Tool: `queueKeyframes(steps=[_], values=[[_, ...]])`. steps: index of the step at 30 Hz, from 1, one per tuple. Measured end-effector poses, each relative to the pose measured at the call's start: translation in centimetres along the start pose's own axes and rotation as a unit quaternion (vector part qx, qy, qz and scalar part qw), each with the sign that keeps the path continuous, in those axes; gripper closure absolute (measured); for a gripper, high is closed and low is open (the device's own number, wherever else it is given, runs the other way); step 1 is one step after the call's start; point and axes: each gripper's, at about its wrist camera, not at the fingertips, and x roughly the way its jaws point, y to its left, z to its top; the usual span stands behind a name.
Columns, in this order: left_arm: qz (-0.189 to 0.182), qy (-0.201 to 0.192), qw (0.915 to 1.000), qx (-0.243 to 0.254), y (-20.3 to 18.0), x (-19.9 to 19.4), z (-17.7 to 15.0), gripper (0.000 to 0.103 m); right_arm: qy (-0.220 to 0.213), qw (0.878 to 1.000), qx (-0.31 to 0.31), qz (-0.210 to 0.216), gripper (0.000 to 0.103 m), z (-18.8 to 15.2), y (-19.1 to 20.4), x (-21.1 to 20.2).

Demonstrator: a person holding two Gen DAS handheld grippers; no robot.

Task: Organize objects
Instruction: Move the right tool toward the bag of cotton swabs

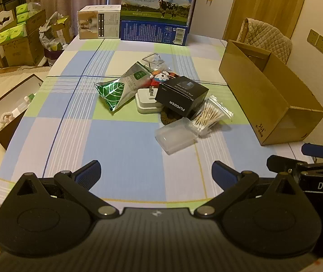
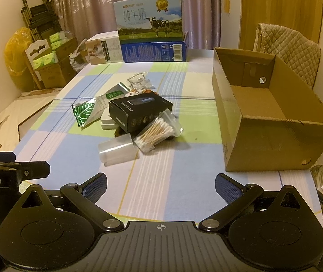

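Hanging wide and empty, the left claw (image 1: pixel 155 172) and right claw (image 2: pixel 161 184) face the black box (image 2: pixel 136 110) ahead on the worktop (image 2: pixel 184 158).

A pile of items sits mid-counter (image 1: pixel 125 149). In the pile, the pouch (image 1: pixel 118 88) lies left, the black box (image 1: pixel 181 95) right, and the charger (image 1: pixel 146 100) between them. The swabs (image 1: pixel 211 115) and plastic case (image 1: pixel 176 136) lie nearest. The cardboard box (image 2: pixel 272 122) stands right of the pile. The milk carton (image 1: pixel 159 0) stands behind, on another box (image 1: pixel 153 31).

Brown mat (image 1: pixel 168 116) mostly under pile
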Motion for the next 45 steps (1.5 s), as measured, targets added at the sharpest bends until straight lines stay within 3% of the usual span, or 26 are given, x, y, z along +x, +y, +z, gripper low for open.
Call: queueKeyframes(steps=[27, 34, 37, 41, 45], values=[[-0.014, 0.017, 0.9997, 0.015, 1.5, 3.2, 1.7, 0.001, 0.002, 1.0, 0.007, 0.01, 0.003, 0.7, -0.7, 2.4], [-0.03, 0.034, 0.9965, 0.07, 2.0, 6.4, 3.1, 0.008, 0.009, 1.0, 0.014, 0.017, 0.003, 1.2, -1.2, 4.4], [-0.049, 0.038, 0.9935, 0.096, 1.9, 8.0, 3.8, 0.009, 0.016, 1.0, 0.016, 0.019, 0.009, 1.4, -1.5, 5.7], [-0.074, 0.04, 0.9861, 0.143, 1.3, 10.2, 4.8, 0.012, 0.031, 0.999, 0.024, 0.025, 0.018, 1.6, -2.0, 7.6], [-0.105, 0.047, 0.9736, 0.197, 0.3, 12.9, 5.5, 0.018, 0.04, 0.998, 0.028, 0.031, 0.021, 1.7, -2.5, 9.1]])
